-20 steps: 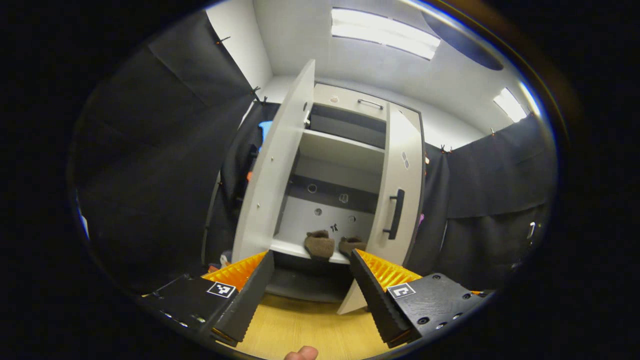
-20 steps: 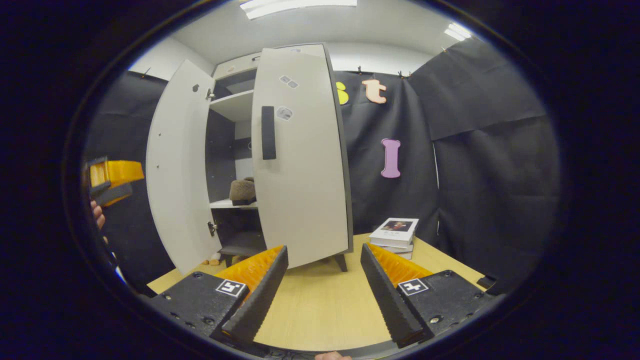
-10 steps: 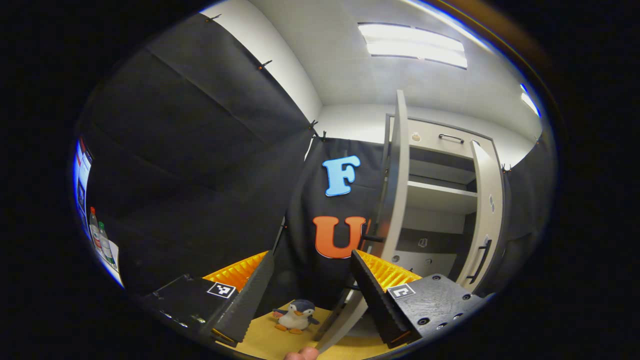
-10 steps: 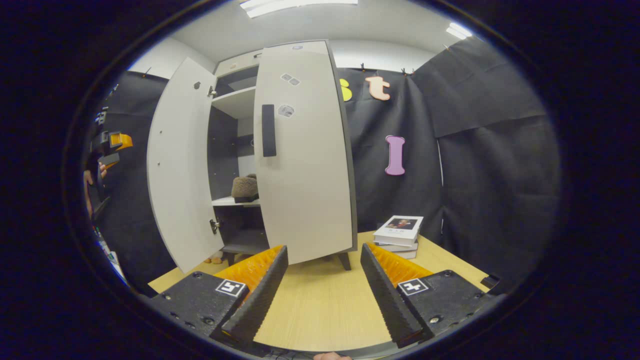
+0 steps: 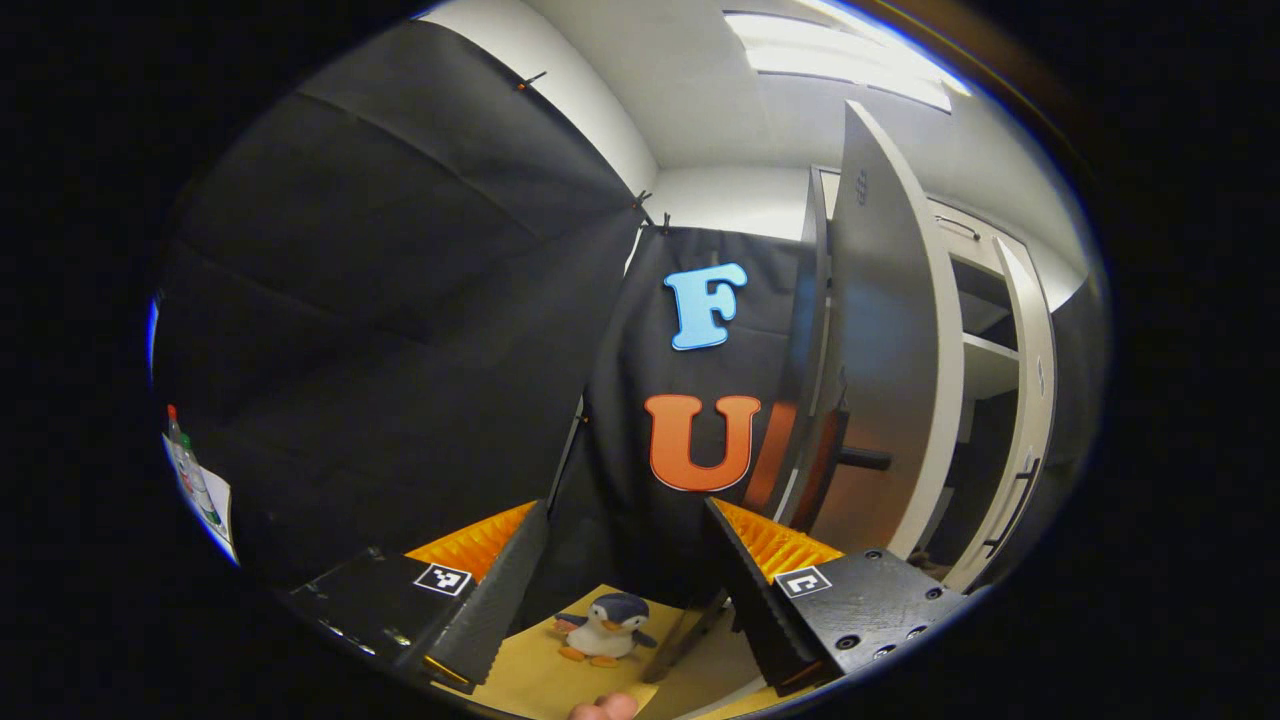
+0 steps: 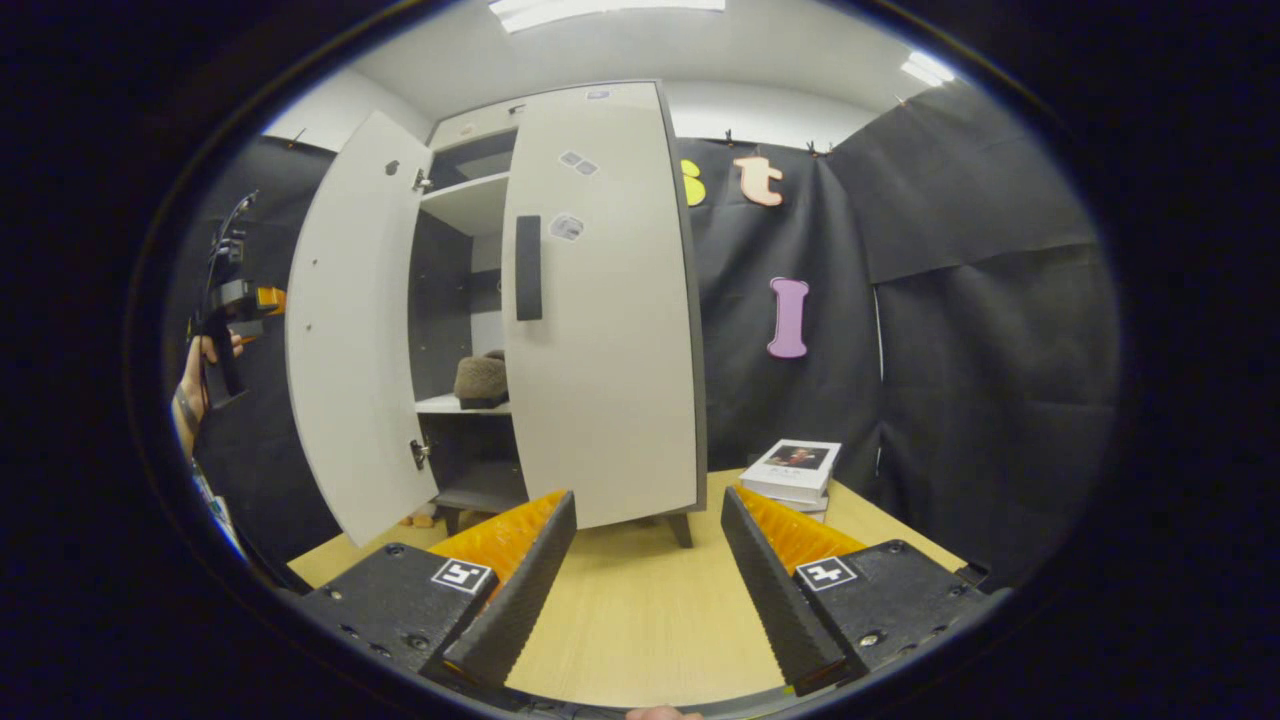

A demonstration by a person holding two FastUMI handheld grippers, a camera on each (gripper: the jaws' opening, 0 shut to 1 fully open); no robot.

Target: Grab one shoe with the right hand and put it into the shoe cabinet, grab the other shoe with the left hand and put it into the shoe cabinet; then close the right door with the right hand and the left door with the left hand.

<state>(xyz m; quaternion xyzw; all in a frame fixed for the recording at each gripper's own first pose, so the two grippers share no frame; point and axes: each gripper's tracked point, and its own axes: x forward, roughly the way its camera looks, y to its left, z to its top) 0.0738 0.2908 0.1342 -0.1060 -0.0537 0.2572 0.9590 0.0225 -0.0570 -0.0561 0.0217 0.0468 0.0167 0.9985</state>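
Looking along our right tongs (image 6: 648, 590), we see them released, jaws spread wide and gripping nothing, low over the pale wooden surface (image 6: 640, 620). Ahead of them stands the white shoe cabinet (image 6: 470, 130) at the far left part of the surface. Its right door (image 6: 600, 320) is swung nearly closed and faces us, a dark vertical handle (image 6: 528, 267) near its left edge. Its left door (image 6: 350, 330) stands wide open. Through the gap between the doors we see a brown fuzzy shoe (image 6: 480, 380) resting on the cabinet's white middle shelf (image 6: 445, 404). We cannot tell from here whether a second shoe lies beside it. A short stack of books (image 6: 797, 470) sits near the far right edge of the surface, just beside the black cloth wall.

At the left of the right gripper view, a hand (image 6: 195, 385) holds up our left tongs (image 6: 240, 305) beyond the outer face of the open left door.

Along our left tongs (image 5: 625, 590), jaws are likewise released and empty. The left door (image 5: 885, 340) appears edge-on just to their right, its outer face toward us. A small plush penguin (image 5: 605, 627) sits on the surface between the jaws, farther off.
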